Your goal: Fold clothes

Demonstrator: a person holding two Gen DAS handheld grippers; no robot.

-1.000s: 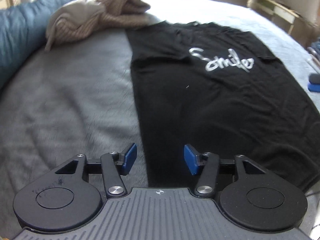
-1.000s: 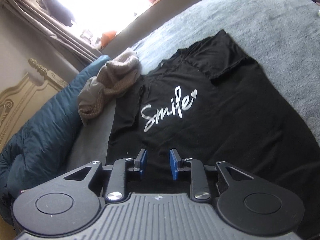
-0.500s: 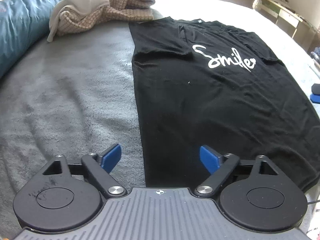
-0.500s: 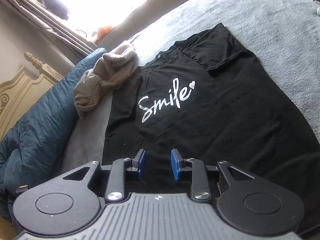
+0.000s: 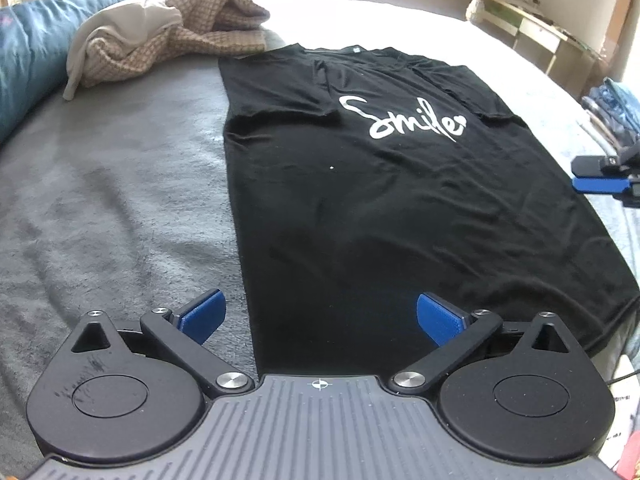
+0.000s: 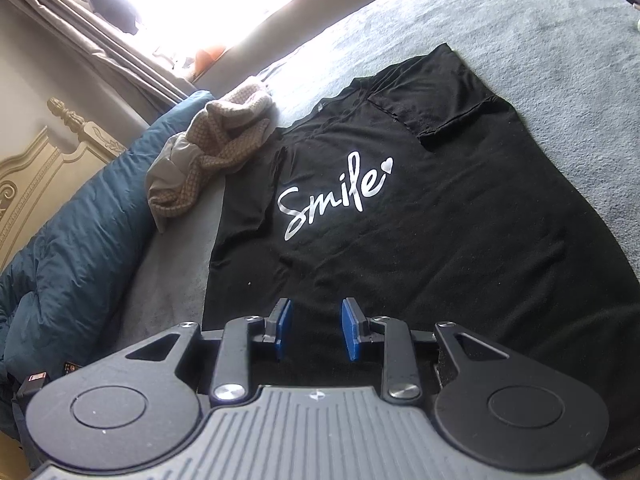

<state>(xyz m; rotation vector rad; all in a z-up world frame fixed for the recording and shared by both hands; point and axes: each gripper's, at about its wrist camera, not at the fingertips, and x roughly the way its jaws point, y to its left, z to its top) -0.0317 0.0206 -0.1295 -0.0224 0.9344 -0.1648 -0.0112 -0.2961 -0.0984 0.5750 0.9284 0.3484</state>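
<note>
A black T-shirt (image 5: 380, 200) with a white "Smile" print lies flat, front up, on the grey blanket (image 5: 112, 200), both sleeves folded in over the chest. My left gripper (image 5: 320, 310) hovers over the shirt's near left hem corner. Its jaws are opening wide, with only the shirt's edge below them and nothing pinched. In the right wrist view my right gripper (image 6: 316, 326) hangs over the same T-shirt (image 6: 420, 240) near its hem. Its blue pads stand a narrow gap apart, open, gripping nothing. My right gripper's fingertips (image 5: 600, 178) also show at the shirt's right edge.
A crumpled beige checked garment (image 5: 168, 36) lies beyond the shirt's left shoulder. A dark blue duvet (image 6: 72, 272) runs along the left by a cream headboard (image 6: 32, 168). Blue clothes (image 5: 616, 104) sit off the bed's right side, a shelf (image 5: 532, 28) behind them.
The left gripper's jaws have spread from a moderate gap to fully wide, and it has tipped slightly. The right gripper and the shirt stay as they were.
</note>
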